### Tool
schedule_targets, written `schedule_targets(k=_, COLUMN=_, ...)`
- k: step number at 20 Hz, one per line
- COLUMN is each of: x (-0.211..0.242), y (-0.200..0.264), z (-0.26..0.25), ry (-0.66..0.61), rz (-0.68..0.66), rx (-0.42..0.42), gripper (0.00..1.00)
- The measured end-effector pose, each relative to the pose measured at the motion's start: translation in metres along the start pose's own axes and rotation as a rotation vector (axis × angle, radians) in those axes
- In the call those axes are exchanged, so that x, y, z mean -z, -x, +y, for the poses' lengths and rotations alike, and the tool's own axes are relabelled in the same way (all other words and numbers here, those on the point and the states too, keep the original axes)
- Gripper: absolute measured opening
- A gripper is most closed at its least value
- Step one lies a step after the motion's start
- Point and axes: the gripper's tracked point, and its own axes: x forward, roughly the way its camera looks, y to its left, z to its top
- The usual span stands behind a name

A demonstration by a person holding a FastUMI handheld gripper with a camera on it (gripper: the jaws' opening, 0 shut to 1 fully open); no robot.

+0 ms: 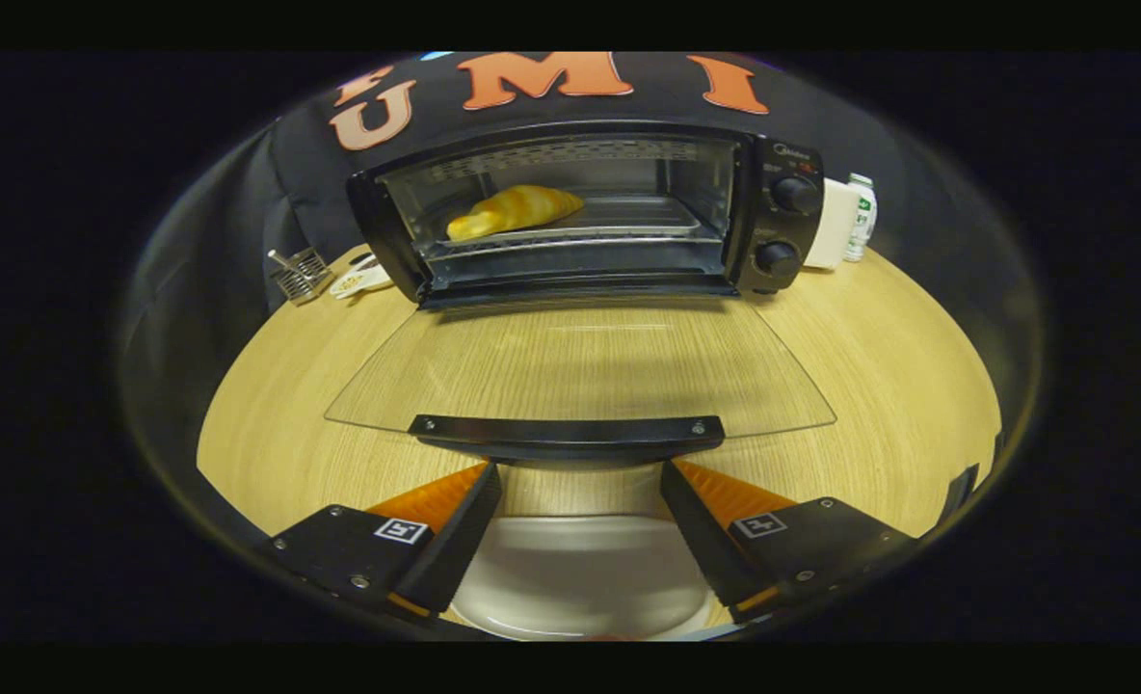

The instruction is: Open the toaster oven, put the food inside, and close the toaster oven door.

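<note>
A black toaster oven [778, 217] stands at the back of the wooden table [898, 386]. Its glass door [580, 361] is folded down flat toward me, with the black handle [567, 431] at its near edge. A golden croissant [516, 210] lies on the tray [628, 220] inside the oven, toward its left side. My gripper [580, 482] is open, its fingertips just below and under the door handle, one on each side of the handle's middle, with nothing between them. A white plate [585, 578] lies on the table under the fingers.
Left of the oven sit a small metal rack [301, 275] and a white utensil [360, 280]. Right of the oven stand a white box [833, 224] and a small bottle [861, 217]. Bare tabletop lies on both sides of the door.
</note>
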Motion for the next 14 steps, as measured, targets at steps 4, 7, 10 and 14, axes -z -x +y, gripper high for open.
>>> schedule_targets(k=4, x=-0.020, y=0.014, z=0.006, ry=-0.039, rz=-0.039, rx=-0.041, gripper=0.99)
schedule_targets(k=7, x=-0.047, y=0.020, z=0.003, ry=-0.079, rz=-0.082, rx=-0.043, gripper=0.99)
schedule_targets(k=10, x=-0.081, y=0.025, z=0.002, ry=-0.093, rz=-0.137, rx=-0.043, gripper=0.99)
schedule_targets(k=14, x=-0.127, y=0.032, z=0.002, ry=-0.101, rz=-0.217, rx=-0.039, gripper=0.99)
